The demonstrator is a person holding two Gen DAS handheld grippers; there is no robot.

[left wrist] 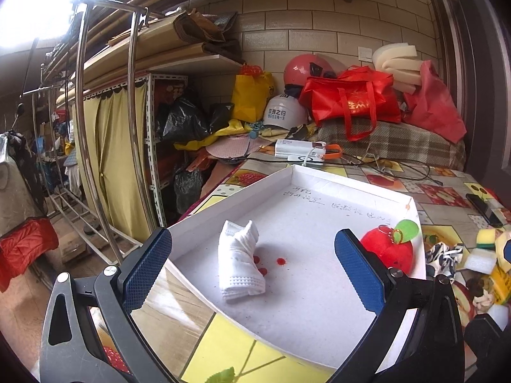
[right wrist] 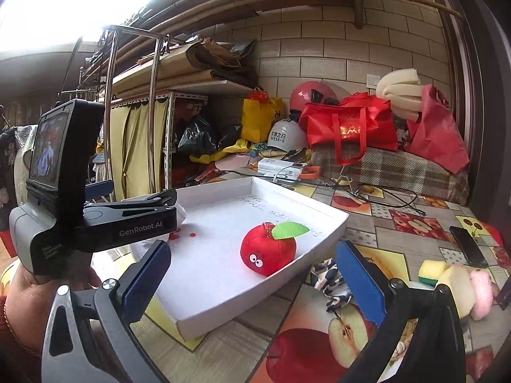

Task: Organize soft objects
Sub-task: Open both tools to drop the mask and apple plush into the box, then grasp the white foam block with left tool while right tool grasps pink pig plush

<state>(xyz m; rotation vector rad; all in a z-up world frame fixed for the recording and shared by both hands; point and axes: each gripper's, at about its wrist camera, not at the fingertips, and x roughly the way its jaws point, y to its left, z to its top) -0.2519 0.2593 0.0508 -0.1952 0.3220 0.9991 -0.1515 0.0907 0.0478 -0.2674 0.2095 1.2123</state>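
Left gripper (left wrist: 252, 266): jaws spread wide, holding nothing, poised over the shallow white tray (left wrist: 351, 188). Between its two blue pads lies a rolled white cloth (left wrist: 240, 265), resting on the tray floor nearer the left pad, with small red spots (left wrist: 280, 261) just beside it toward the right pad. A red plush apple (left wrist: 388, 249) with a green felt leaf sits in the tray partly behind the right pad, against the tray's wall. Right gripper (right wrist: 252, 276): jaws likewise wide open and empty. The plush apple (right wrist: 267, 249) lies between and beyond its pads, inside the tray (right wrist: 322, 233); a black-and-white patterned cloth (right wrist: 329, 282) rests on the fruit-print tablecloth (right wrist: 319, 335) just inside the right pad. Outside that pad lie a yellow-green sponge (right wrist: 431, 271) and a pink plush piece (right wrist: 480, 293).
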